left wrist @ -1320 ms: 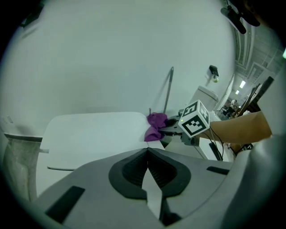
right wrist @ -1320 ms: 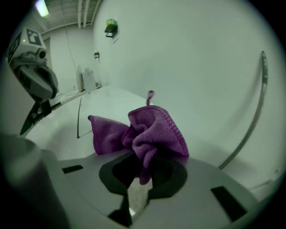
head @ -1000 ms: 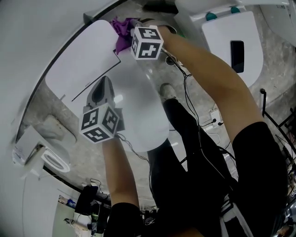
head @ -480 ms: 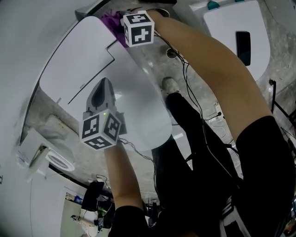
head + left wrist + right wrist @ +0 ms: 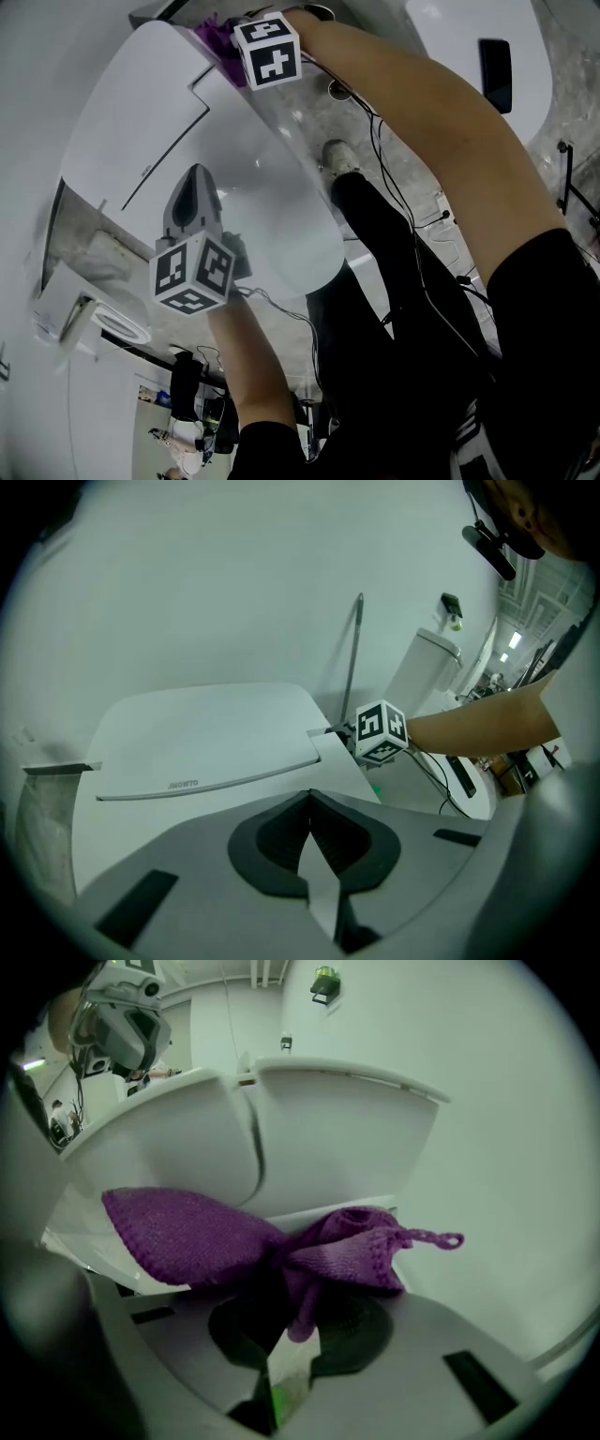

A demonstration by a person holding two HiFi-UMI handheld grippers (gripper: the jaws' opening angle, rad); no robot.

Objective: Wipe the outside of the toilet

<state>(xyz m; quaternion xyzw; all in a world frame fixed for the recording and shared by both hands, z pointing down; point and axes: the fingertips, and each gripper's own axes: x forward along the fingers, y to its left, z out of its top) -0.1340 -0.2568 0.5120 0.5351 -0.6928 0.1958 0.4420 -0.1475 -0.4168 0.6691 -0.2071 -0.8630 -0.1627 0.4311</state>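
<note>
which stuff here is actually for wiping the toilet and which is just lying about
For the job: purple cloth, pinched in the right claw; toilet; left claw, shut and empty.
Lying about: trailing cables; dark phone-like thing on the next lid.

Washroom, white toilet [image 5: 272, 225] (lid down), second toilet [image 5: 441, 28] nearby, speckled stone floor [image 5: 305, 117]

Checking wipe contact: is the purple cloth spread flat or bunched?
Bunched. The right gripper pinches the purple cloth at its middle, so it flares into lobes on either side.
</note>
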